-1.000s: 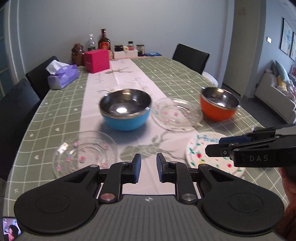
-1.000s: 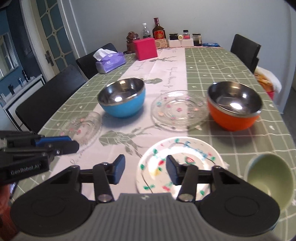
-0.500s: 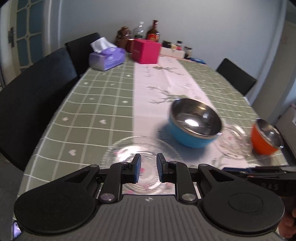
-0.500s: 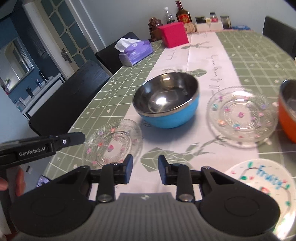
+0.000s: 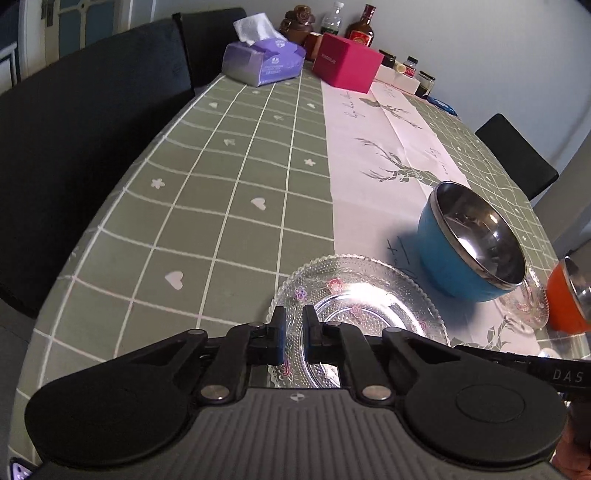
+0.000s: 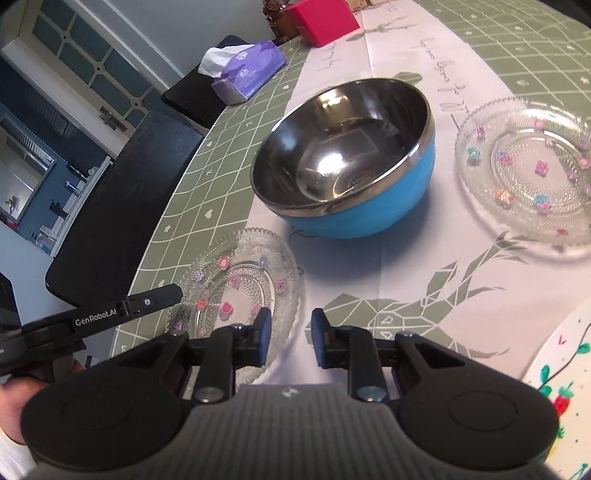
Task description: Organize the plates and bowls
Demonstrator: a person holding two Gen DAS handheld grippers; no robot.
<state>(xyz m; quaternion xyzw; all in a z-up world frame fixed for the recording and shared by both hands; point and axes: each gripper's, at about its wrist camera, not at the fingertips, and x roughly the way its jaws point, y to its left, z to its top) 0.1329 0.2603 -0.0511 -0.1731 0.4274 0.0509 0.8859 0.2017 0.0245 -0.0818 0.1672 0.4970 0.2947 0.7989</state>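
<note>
A clear glass plate with small flowers [image 5: 364,295] [image 6: 240,291] lies near the table's front left edge. My left gripper [image 5: 293,328] hovers over its near rim, jaws a narrow gap apart and empty. My right gripper [image 6: 290,332] is open at the plate's right rim, empty. A blue steel-lined bowl [image 5: 469,243] [image 6: 351,162] stands behind the plate. A second glass plate [image 6: 528,177] lies to the right. An orange bowl [image 5: 567,299] shows at the right edge. A white painted plate [image 6: 565,391] lies at the front right.
A purple tissue box [image 5: 262,61], a pink box [image 5: 347,66] and bottles and jars [image 5: 360,27] stand at the table's far end. Black chairs [image 5: 85,129] line the left side, another [image 5: 517,155] the right. The left table edge is close.
Both grippers have swung left and come down toward the near-left glass plate. The right gripper's jaws have narrowed over the second. The dishes have not moved.
</note>
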